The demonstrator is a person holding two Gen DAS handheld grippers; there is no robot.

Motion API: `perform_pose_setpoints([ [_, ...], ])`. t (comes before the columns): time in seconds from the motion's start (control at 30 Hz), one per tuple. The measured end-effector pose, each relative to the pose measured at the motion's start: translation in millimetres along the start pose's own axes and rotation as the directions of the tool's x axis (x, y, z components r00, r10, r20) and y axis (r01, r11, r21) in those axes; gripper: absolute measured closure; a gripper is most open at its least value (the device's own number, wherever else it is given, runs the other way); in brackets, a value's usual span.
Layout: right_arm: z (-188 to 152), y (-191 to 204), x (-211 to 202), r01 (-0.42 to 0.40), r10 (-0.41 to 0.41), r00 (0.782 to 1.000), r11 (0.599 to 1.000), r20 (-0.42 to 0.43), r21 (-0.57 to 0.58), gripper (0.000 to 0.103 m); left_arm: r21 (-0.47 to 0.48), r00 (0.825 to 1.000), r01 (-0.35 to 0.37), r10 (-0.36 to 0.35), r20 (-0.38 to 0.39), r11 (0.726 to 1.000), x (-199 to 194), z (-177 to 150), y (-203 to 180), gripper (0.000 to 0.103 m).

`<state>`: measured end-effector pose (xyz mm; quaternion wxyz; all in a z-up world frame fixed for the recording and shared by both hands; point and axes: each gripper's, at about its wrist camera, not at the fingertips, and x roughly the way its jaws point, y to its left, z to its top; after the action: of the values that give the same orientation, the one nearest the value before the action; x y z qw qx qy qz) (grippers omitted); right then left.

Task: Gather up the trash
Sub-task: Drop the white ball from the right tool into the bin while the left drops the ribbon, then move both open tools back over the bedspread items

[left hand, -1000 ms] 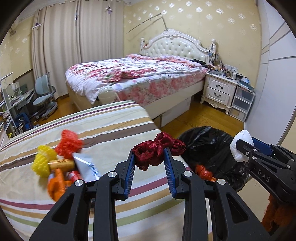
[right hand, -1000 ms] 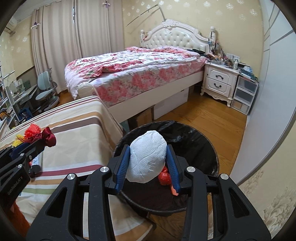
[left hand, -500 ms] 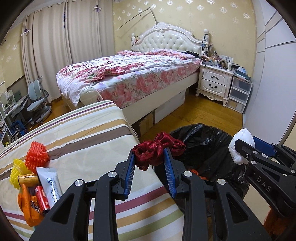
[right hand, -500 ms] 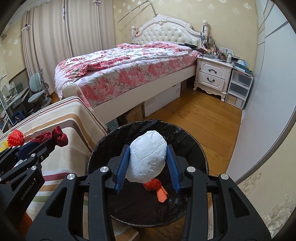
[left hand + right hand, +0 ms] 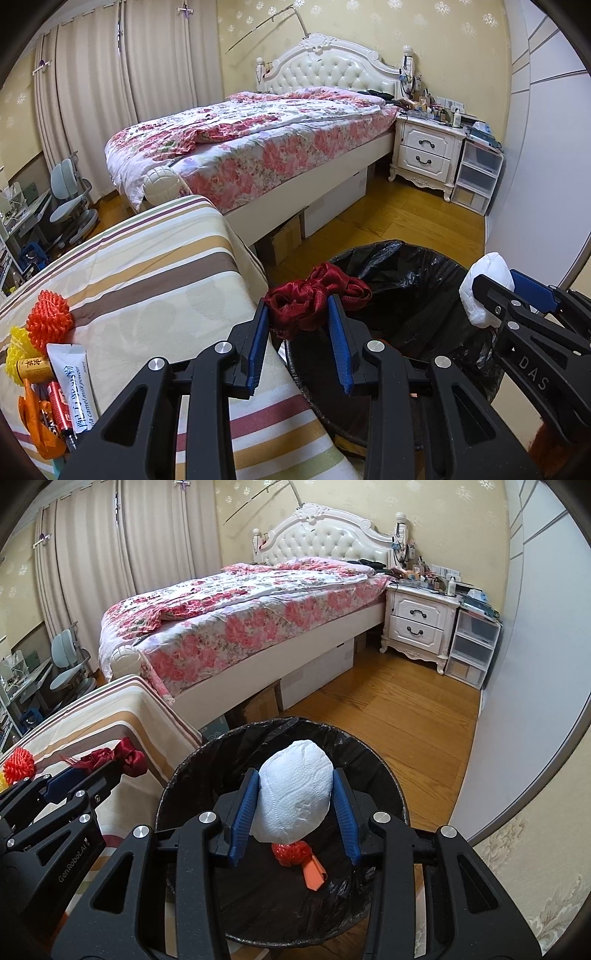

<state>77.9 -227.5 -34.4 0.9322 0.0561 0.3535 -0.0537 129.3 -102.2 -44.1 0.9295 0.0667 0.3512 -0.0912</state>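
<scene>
A bedroom with yellow patterned wallpaper, a floral bed and a wooden floor holds a striped tabletop with a black-lined trash bin standing just beside its edge.

The right gripper is clamped on a wad of white tissue and hangs right over the mouth of the bin, above a red mesh ball and an orange scrap lying on the bottom. The left gripper is pinched on a crumpled dark red ribbon, and it sits over the table corner, at the near rim of the bin rather than over its middle.

I would say the step in hand is the drop. The tissue looks ready to go: spreading the fingers where they are should let it fall straight in. The ribbon needs carrying a little further over the opening first, since it is limp and could catch on the rim or slide down the tablecloth. The two tools are close, so it seems wise to keep them from knocking.

More trash waits on the table's far left: an orange mesh ball, a yellow one, a white sachet reading "camel milk powder" with Chinese characters, a red battery. The right tool's arm reads "DAS", the left "GenRobot.AI".
</scene>
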Motion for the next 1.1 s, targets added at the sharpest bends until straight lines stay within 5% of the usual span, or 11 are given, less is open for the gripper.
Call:
perform_pose_setpoints([
  [0.2, 2, -1, 2, 0.004, -0.004, 1.0, 1.0, 0.001, 0.005, 0.059, 0.002, 1.0, 0.002, -0.002, -0.005, 1.0, 1, -1, -2, 0.065],
  [0.3, 3, -2, 0, 0.008, -0.008, 1.0, 1.0, 0.013, 0.014, 0.048, -0.005, 1.0, -0.002, 0.002, -0.002, 1.0, 2, 0, -2, 0.05],
  [0.53, 6, -7, -5, 0.023, -0.024, 0.999, 0.999, 0.023, 0.023, 0.046, -0.007, 1.0, -0.012, 0.012, 0.021, 1.0, -4, -1, 0, 0.033],
  [1.1, -9, 2, -25, 0.026, -0.027, 1.0, 0.999, 0.015, 0.033, 0.037, -0.041, 0.999, -0.036, 0.037, 0.01, 0.999, -33, -17, 26, 0.031],
])
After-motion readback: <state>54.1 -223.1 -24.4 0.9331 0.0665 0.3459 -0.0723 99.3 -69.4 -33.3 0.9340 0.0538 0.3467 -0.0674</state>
